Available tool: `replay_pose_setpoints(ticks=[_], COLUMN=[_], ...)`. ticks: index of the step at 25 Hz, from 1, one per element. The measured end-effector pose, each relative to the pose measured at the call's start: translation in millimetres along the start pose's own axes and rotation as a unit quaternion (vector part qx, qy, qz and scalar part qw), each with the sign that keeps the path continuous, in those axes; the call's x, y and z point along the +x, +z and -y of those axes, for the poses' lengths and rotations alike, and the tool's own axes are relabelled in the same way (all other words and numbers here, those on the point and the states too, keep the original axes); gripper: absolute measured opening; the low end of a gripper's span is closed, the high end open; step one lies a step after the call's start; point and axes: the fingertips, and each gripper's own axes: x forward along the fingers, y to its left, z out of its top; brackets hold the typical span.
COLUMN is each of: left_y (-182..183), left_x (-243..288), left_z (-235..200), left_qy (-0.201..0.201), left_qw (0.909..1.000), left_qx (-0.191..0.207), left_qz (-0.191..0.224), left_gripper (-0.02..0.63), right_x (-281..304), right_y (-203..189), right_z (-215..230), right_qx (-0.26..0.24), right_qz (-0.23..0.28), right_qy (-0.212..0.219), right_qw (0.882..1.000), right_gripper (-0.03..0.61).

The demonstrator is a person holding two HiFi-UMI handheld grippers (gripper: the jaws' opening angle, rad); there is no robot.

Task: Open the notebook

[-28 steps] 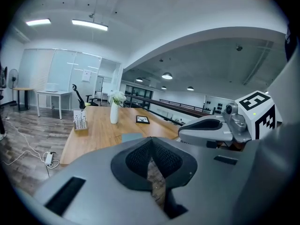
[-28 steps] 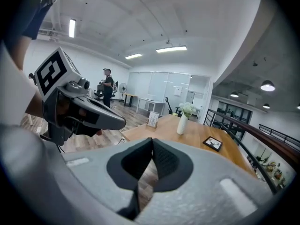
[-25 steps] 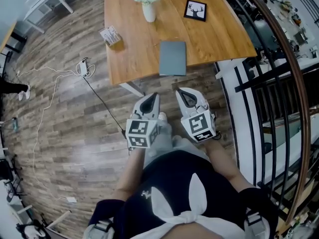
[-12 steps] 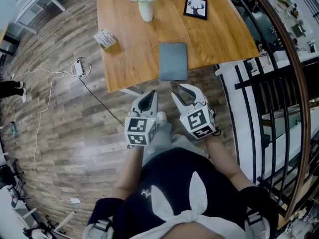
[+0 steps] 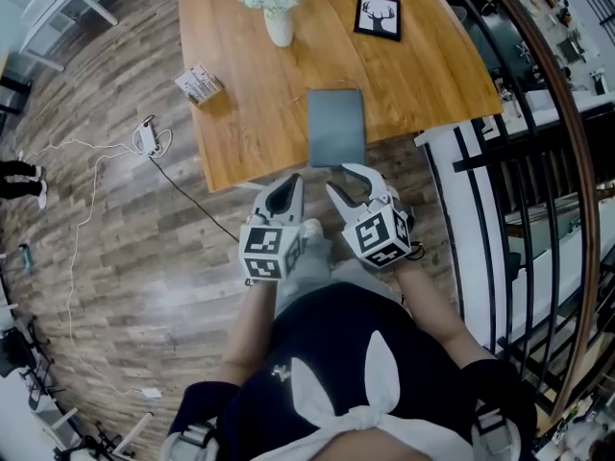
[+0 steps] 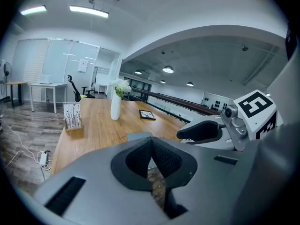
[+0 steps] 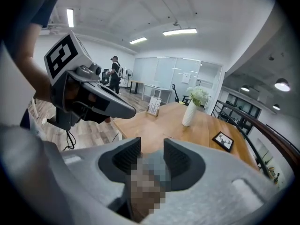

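A closed grey notebook [image 5: 335, 126] lies near the front edge of the wooden table [image 5: 245, 104]. Both grippers hang just short of that edge, over the floor, and touch nothing. My left gripper [image 5: 295, 182] is shut and empty, with its pads meeting at the tip [image 6: 151, 146]. The notebook [image 6: 139, 136] shows just beyond them. My right gripper [image 5: 348, 176] is open, its jaws still opening, with nothing between them [image 7: 152, 153]. It points at the near end of the notebook [image 7: 160, 165], which is partly hidden by a blurred patch.
On the table stand a white vase of flowers [image 5: 278, 8], a framed deer picture [image 5: 378, 17] and a small card holder [image 5: 199, 84]. A black railing [image 5: 500, 161] runs along the right. A power strip with cables [image 5: 149, 137] lies on the floor at the left.
Both grippers have moved forward toward the table's front edge. The right gripper's jaws have gone from shut to open. The left gripper stays shut.
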Motion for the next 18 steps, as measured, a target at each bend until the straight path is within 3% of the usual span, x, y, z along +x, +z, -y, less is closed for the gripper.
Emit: replay_pose_setpoints(ticks=[18], left_y=[-1.5], left_x=[25.4], left_z=[-49.8], left_qy=[-0.022], left_qw=[0.9995], left_qx=[-0.013], left_qz=[-0.016], left_gripper=[0.017], right_x=[79.8], right_y=[-31.5], right_z=[-17.3], right_qx=[-0.086], right_qz=[-0.091], right_qy=[0.025], right_qw=[0.992], right_gripper=[0.150])
